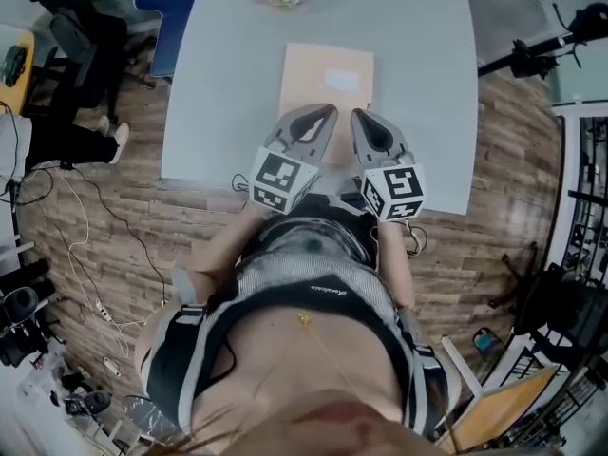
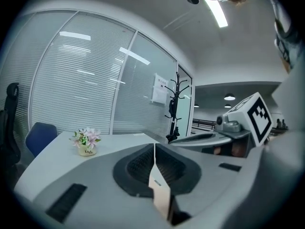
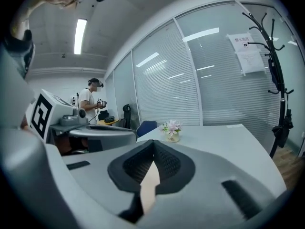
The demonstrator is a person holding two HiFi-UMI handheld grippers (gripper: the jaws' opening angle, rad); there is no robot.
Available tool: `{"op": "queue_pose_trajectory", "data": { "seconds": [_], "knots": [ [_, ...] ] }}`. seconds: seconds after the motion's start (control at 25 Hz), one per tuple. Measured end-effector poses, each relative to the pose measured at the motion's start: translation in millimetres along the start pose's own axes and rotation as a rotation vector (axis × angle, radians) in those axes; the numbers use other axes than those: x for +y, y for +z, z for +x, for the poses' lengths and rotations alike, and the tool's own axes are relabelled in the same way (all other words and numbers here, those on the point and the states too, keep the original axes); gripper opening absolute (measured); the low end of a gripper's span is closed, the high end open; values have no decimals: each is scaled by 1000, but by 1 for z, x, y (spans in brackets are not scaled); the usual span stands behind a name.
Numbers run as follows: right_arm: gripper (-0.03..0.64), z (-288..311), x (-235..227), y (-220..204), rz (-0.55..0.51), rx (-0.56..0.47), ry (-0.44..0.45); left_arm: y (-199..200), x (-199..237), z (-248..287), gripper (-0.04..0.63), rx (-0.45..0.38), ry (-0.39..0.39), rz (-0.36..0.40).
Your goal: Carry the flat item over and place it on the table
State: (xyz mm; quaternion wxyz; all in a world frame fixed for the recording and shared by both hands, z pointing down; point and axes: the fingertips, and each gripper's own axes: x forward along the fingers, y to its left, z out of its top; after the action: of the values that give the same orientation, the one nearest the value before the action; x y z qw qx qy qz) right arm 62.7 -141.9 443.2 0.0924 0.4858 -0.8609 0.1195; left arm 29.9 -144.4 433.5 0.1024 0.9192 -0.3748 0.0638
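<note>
Tan envelope [image 1: 326,82] looks light, thin, floppy. My left gripper [image 1: 321,114] and right gripper [image 1: 360,118] both pinch its near edge, by the table's [image 1: 218,103] near edge; limits sag.

No readable text, wall notice [image 3: 249,47] print too small

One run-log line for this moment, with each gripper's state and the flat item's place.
left gripper: shut on flat item | right gripper: shut on flat item | flat item: over table, near side | resting: unclear
</note>
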Motion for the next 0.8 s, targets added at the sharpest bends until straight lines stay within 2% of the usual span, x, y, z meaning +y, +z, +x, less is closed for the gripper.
{"op": "queue_pose_trajectory", "data": {
  "seconds": [0.16,0.32,0.48,0.64,0.8],
  "knots": [
    [3,-8,5,27,-43,-55,11,24,-6,-4,14,-42,-17,-9],
    [3,-14,12,47,-79,-97,21,44,-8,-10,14,-95,-6,43],
    [3,-21,20,70,-119,-139,36,65,-12,-16,14,-134,-15,27],
    [3,-29,27,90,-170,-172,37,82,-10,-23,14,-194,12,80],
    [3,-33,28,100,-170,-193,45,93,-18,-27,14,-184,4,92]
  ]
}}
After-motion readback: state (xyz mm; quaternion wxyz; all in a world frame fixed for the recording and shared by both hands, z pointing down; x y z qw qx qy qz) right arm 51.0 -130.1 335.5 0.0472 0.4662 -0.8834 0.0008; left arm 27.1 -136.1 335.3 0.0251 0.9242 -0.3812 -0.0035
